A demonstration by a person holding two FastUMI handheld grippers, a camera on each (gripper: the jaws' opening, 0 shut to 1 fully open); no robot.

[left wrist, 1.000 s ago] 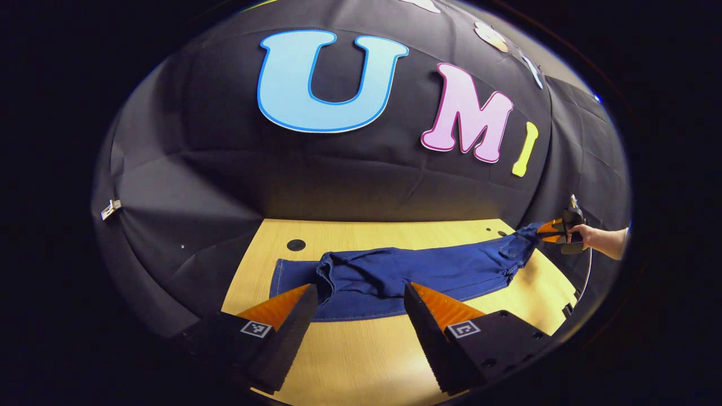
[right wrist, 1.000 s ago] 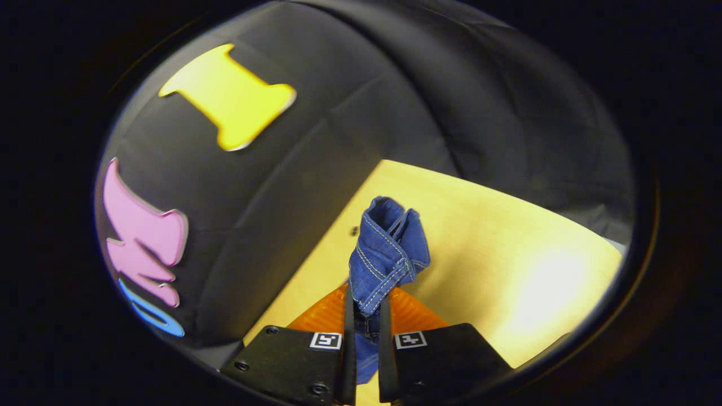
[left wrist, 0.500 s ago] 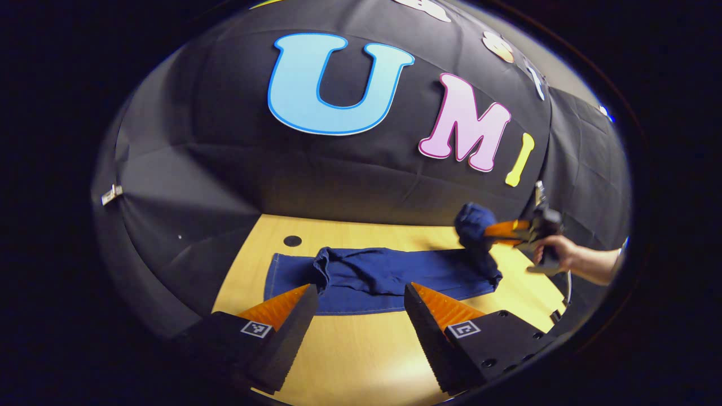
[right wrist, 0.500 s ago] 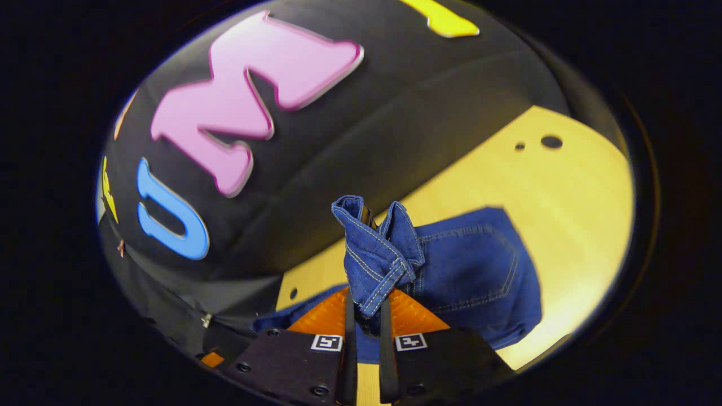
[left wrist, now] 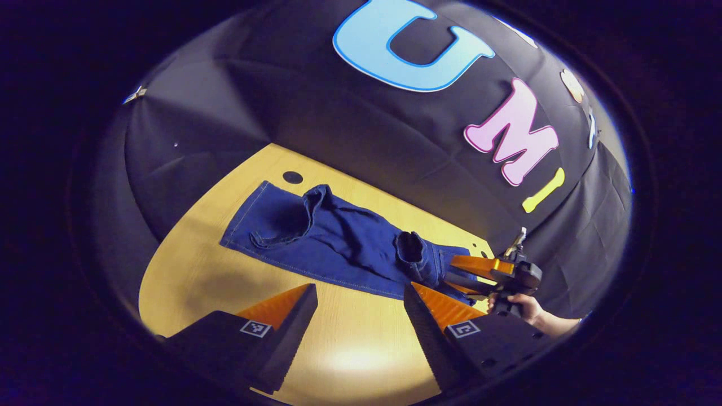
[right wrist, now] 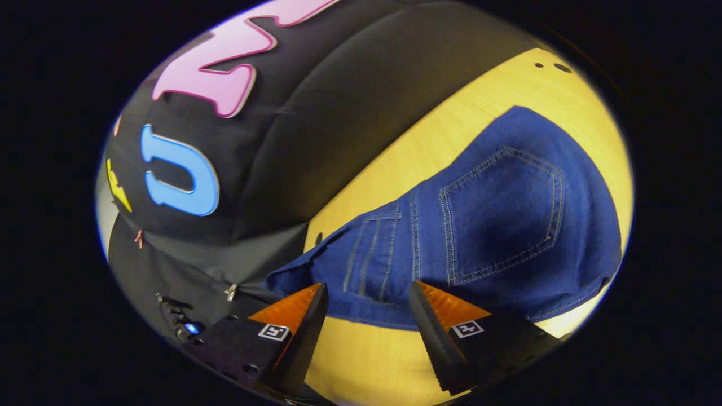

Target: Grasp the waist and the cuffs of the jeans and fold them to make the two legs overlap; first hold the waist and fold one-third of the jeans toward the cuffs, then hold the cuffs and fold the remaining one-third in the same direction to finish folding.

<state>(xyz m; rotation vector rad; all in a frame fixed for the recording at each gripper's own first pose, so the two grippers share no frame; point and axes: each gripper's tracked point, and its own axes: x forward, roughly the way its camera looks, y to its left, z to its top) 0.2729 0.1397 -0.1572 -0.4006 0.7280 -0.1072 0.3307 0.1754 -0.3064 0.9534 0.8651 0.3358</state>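
The left claw's finger (left wrist: 445,316) hides part of the jeans (left wrist: 338,242), whose waist end is cut off in the right gripper view.

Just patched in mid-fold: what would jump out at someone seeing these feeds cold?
The dark blue jeans lie stretched across the yellow wooden table, waist end folded over, back pocket up. The right gripper hangs open at that folded end, and the left gripper is open at the table's near edge.

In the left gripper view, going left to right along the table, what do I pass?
Round hole → jeans → right gripper → hand holding it.
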